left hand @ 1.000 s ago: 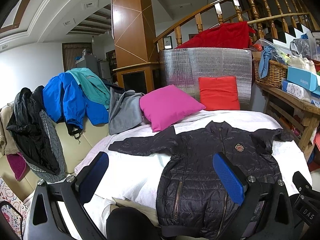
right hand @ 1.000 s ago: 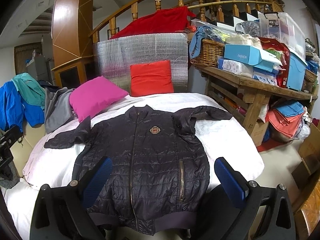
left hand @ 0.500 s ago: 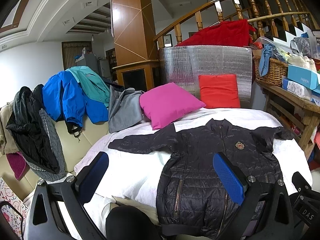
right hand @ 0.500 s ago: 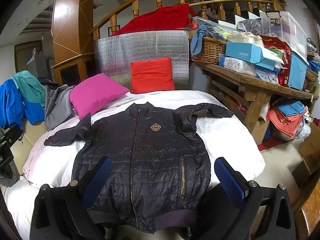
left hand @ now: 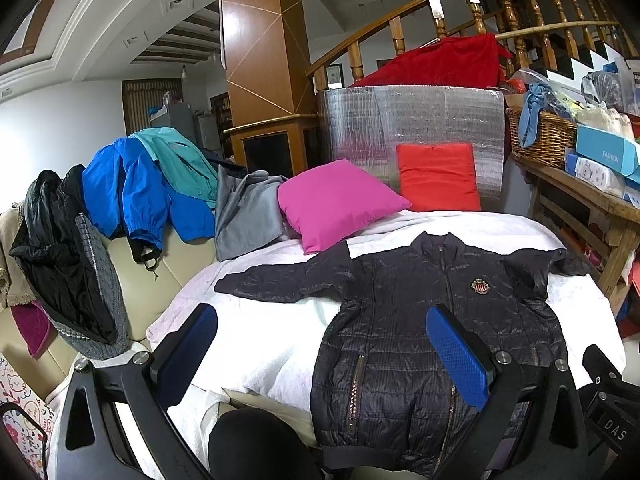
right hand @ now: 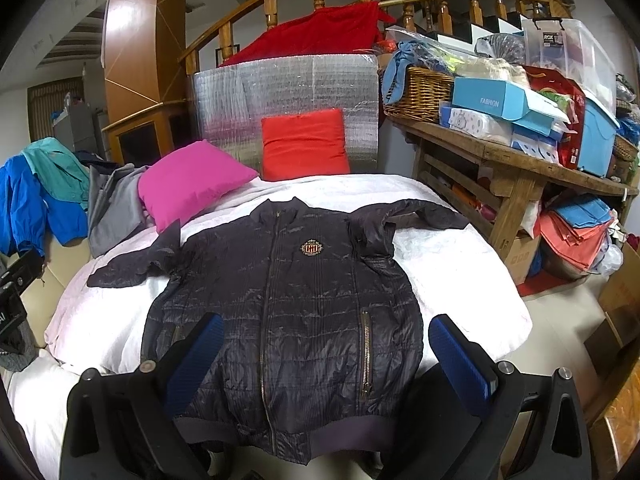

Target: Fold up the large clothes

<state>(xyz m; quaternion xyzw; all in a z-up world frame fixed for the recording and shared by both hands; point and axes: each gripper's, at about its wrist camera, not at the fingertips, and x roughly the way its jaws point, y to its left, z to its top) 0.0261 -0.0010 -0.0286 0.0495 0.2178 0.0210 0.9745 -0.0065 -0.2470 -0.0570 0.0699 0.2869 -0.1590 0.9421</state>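
Lying flat, front up, on the white bed (right hand: 460, 256): black jacket (right hand: 304, 312). Left tool (left hand: 320, 354) and right tool (right hand: 326, 354) spread, apparently clear of it.

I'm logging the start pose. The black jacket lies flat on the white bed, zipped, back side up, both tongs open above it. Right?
One thing is wrong: the jacket lies front side up. The right wrist view shows its zipper and chest badge. The rest holds: it is on the white bed, with left tongs and right tongs open.
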